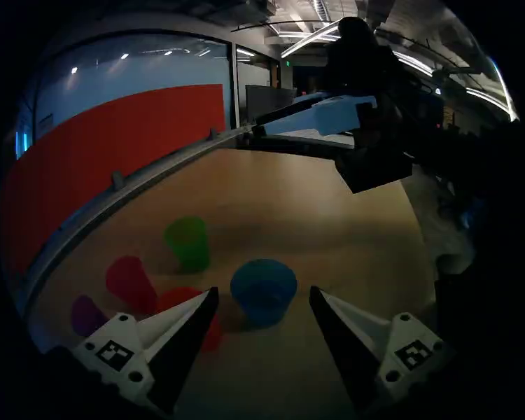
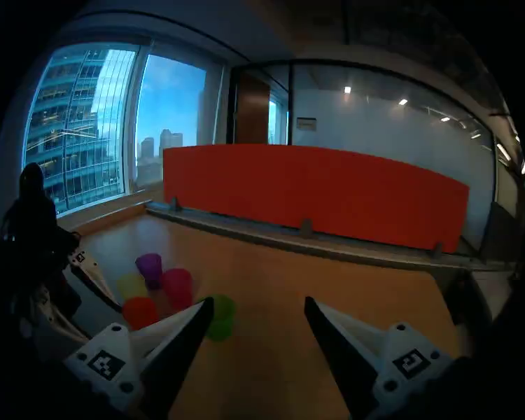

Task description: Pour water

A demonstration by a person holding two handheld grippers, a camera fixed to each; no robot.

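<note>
Approaching: left gripper, wide open and empty, frames the round blue plastic cup.
Right gripper: open, empty.
Advice: advance straight, close gently at mid-wall.

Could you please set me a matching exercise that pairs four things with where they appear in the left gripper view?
Things:
1. blue cup
2. green cup
3. purple cup
4. right tongs

Places:
A. held in the air above the table, high in the view
B. straight ahead, framed by the open tips of the left tongs
C. farthest left of the cups, near the table edge
D. beyond the blue cup and to its left

Pairs: 1-B, 2-D, 3-C, 4-A.
</note>
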